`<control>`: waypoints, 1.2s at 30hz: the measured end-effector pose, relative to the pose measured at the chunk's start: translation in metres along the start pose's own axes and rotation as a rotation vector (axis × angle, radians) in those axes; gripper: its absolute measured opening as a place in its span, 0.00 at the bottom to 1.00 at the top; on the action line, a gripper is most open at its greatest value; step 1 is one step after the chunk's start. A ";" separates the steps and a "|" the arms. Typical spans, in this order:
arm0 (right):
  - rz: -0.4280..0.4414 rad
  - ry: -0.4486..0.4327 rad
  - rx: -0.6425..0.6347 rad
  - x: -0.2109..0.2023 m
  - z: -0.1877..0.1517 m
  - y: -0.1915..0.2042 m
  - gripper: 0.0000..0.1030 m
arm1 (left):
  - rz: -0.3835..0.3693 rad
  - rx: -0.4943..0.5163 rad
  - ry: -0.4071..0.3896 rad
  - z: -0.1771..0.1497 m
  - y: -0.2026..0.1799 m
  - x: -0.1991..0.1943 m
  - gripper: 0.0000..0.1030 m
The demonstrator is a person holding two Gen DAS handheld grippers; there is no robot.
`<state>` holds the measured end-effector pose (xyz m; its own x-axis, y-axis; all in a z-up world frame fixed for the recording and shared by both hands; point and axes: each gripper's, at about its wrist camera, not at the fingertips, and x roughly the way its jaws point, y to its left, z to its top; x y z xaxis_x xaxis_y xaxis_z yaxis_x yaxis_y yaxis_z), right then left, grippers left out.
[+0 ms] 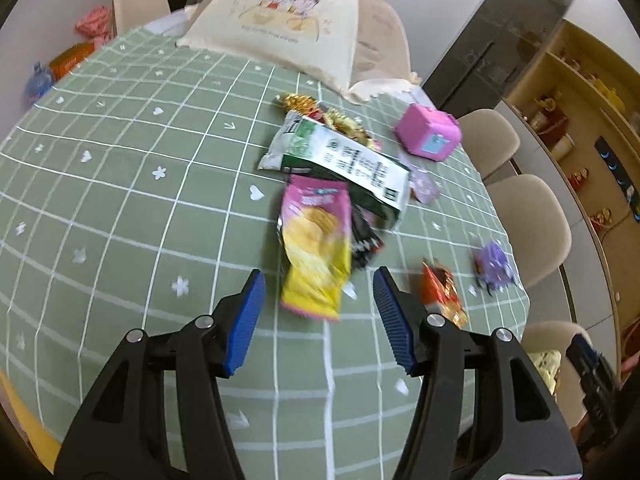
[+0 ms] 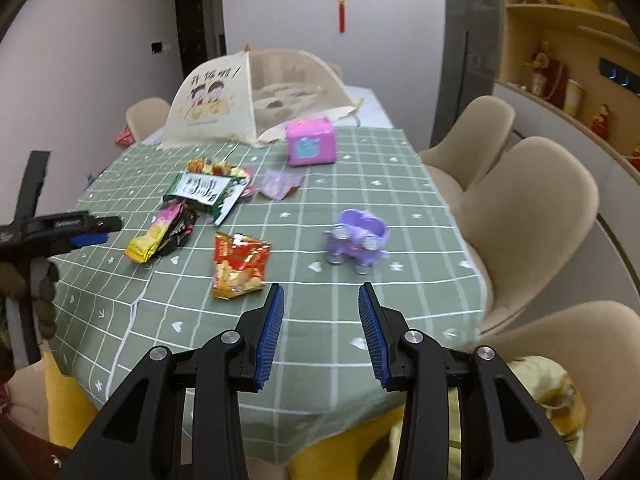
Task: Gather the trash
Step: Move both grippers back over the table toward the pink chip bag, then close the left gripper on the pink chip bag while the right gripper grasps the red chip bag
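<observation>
A pile of wrappers lies mid-table: a pink-and-yellow chip bag (image 1: 314, 248) (image 2: 154, 238), a black wrapper (image 1: 366, 236) beside it, a green-and-white carton (image 1: 340, 162) (image 2: 202, 192) and gold foil wrappers (image 1: 320, 110) behind. A red-and-gold snack bag (image 1: 442, 290) (image 2: 240, 266) lies apart, nearer the table edge. My left gripper (image 1: 320, 284) hangs open just in front of the chip bag, nothing between its blue pads. My right gripper (image 2: 320, 298) is open over the tablecloth, right of the red bag, empty. The left gripper (image 2: 94, 230) also shows at the left edge of the right wrist view.
A green checked tablecloth (image 1: 120, 184) covers the table. A mesh food cover (image 1: 288, 16) stands at the back. A pink toy box (image 1: 428, 136) (image 2: 310, 142), a purple toy (image 2: 358, 242) (image 1: 494, 266) and a lilac wrapper (image 2: 280, 184) are on the right. Beige chairs (image 2: 528, 216) line the right side.
</observation>
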<state>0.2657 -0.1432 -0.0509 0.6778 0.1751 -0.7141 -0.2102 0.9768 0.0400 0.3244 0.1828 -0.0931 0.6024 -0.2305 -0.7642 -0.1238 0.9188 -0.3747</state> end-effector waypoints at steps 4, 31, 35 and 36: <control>0.010 0.042 0.024 0.022 0.005 0.009 0.36 | 0.023 0.004 0.051 0.015 0.009 0.035 0.52; 0.222 0.162 0.074 0.112 0.015 0.038 0.36 | -0.026 0.121 0.070 0.014 -0.006 0.033 0.03; 0.235 0.161 0.106 0.131 0.023 0.038 0.36 | -0.021 0.140 0.078 0.004 -0.004 0.018 0.03; 0.238 0.165 0.114 0.137 0.024 0.039 0.36 | -0.018 0.139 0.082 0.002 -0.002 0.016 0.03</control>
<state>0.3675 -0.0779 -0.1306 0.4939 0.3871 -0.7786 -0.2626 0.9200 0.2908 0.3357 0.1777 -0.1030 0.5368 -0.2678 -0.8001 0.0006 0.9484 -0.3170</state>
